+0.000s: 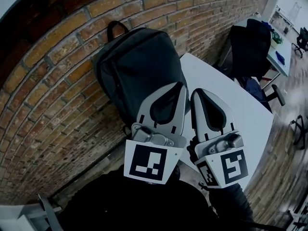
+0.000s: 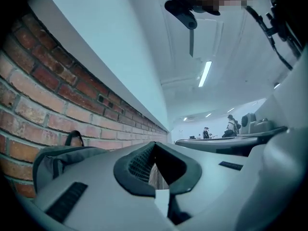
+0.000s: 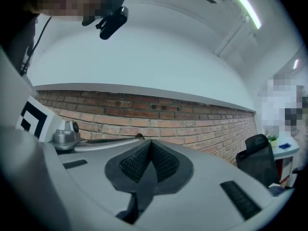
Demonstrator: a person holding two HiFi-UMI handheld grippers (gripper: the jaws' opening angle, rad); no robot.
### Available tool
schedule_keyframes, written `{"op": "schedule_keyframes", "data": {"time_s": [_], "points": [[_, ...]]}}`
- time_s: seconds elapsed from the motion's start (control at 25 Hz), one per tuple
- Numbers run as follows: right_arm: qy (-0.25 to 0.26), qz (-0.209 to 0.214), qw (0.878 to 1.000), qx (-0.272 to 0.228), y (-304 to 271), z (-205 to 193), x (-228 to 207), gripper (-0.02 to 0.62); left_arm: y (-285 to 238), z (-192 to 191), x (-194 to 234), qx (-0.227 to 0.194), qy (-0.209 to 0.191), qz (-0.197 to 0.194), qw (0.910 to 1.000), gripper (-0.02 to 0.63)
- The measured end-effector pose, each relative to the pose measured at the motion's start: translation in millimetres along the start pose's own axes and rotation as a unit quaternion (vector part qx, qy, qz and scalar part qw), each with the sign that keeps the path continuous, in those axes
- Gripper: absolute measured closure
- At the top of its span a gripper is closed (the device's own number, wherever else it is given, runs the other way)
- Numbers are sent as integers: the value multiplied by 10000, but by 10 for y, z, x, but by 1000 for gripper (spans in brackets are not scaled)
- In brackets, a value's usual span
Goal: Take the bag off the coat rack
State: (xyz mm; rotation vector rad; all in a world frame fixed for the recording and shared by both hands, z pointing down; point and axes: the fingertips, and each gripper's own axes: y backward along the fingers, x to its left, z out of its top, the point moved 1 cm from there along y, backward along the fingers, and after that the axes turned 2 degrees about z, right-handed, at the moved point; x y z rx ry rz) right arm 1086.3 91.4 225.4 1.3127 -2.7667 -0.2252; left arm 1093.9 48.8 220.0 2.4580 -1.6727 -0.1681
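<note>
A dark grey backpack (image 1: 137, 66) rests against the brick wall (image 1: 57, 81), its top handle loop (image 1: 115, 28) upright. Its lower end is hidden behind my left gripper, so I cannot tell what it stands on. My left gripper (image 1: 182, 84) and right gripper (image 1: 199, 91) are held side by side close to me, both in front of the bag and apart from it. Both are shut with nothing between the jaws. In the left gripper view the bag (image 2: 53, 162) lies to the left of the closed tips (image 2: 154, 143). The right gripper view shows closed tips (image 3: 150, 141) facing the wall.
A white table (image 1: 226, 95) stands to the right of the bag, against the wall. Behind it is a black office chair (image 1: 250, 44) and another desk (image 1: 281, 52) with small items. People (image 2: 232, 124) stand far off across the room.
</note>
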Motion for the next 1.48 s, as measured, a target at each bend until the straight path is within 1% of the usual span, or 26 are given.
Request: {"op": "schedule_keyframes", "data": {"time_s": [0.16,0.28,0.6,1.0,1.48], "points": [[43,-179,9998,-45,145,54,-207,588,-55,40,-219,-49,-50,-116,9999,597],[103,-278,9995,-105,223,107,-284,588,-93,61,-331,-61,-87,-202,9997,597],[150,-332,9991,-206,352,186,-354,589,-107,90,-486,-101,-143,-277,9995,597],[102,-303,9991,-281,384,227,-342,589,-91,104,-521,-100,-175,-245,9995,597],[153,-309,9991,-233,396,197,-379,589,-117,75,-552,-97,-142,-255,9995,597]]}}
